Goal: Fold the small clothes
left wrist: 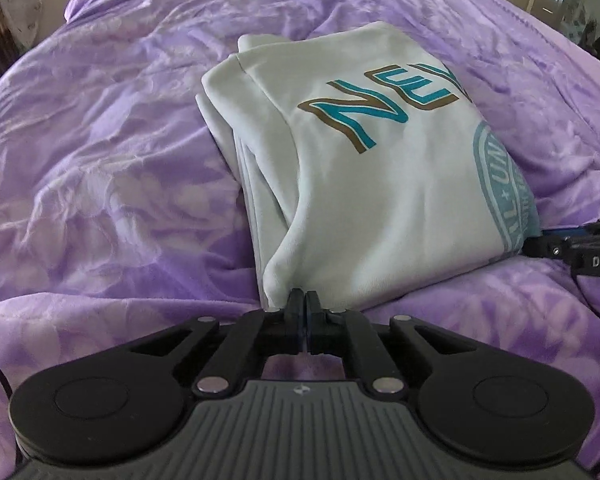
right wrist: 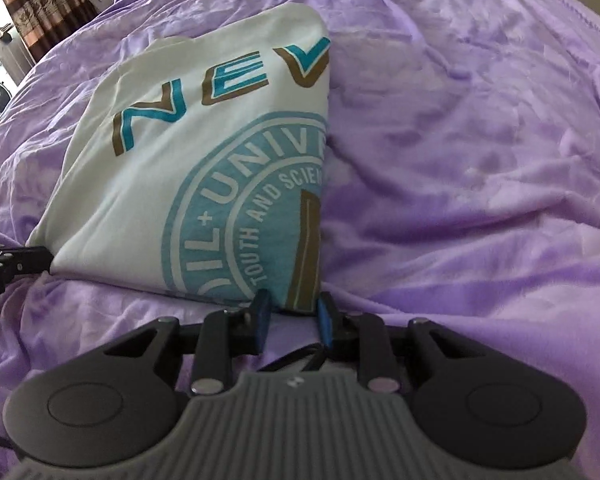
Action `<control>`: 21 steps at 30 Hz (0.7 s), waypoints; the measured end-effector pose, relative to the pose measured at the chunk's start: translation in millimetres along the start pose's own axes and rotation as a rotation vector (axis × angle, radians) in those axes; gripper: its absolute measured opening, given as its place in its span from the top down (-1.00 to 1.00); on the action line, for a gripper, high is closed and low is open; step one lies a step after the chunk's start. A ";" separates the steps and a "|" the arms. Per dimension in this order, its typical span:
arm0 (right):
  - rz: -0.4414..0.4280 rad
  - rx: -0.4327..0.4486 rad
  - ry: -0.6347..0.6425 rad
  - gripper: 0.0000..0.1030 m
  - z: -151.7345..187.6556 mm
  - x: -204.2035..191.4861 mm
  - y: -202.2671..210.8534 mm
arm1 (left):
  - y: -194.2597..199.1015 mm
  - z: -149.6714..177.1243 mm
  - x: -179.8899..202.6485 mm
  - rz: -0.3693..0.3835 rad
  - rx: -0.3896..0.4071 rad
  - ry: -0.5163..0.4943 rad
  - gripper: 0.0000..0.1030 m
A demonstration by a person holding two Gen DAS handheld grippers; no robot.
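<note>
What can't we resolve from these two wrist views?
- Shirt print: the fold hides it past "NEV" in both views.
- Right hand-held gripper: whether its pads press the shirt corner, unclear.
- Left hand-held gripper: shut at the hem; cloth between pads not visible.
- Layers underneath: hidden.

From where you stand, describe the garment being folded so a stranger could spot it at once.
A crumpled purple bedspread fills the scene. On it lies one folded white T-shirt, its near edge at both grippers. Nothing else there is white or printed: it bears teal-and-brown block letters above a round pale-teal seal.
</note>
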State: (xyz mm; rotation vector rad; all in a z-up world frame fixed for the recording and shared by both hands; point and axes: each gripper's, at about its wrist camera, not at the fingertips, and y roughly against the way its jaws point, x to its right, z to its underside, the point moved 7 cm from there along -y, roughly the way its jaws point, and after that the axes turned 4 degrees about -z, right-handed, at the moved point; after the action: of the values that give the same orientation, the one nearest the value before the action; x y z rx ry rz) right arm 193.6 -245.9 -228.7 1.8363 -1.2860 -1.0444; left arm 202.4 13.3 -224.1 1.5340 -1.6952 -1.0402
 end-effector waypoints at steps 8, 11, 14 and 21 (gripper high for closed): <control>0.070 0.166 0.034 0.60 1.0 -23.1 61.5 | 64.0 6.5 16.4 -0.101 0.147 -0.012 0.53; 0.071 0.253 0.049 0.52 1.2 -38.7 97.2 | 98.7 3.6 17.2 -0.159 0.230 0.002 0.21; 0.056 0.335 0.064 0.35 3.7 -56.0 130.7 | 133.2 3.0 18.8 -0.194 0.305 0.038 -0.02; 0.022 0.404 0.098 0.23 28.2 -86.7 178.1 | 180.4 11.9 18.9 -0.196 0.381 0.112 -0.19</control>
State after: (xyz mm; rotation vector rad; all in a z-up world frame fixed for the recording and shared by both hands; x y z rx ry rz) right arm 75.4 -219.2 -69.5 2.1311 -1.5371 -0.7071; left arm 99.2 -0.9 -75.1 1.9931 -1.7619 -0.7333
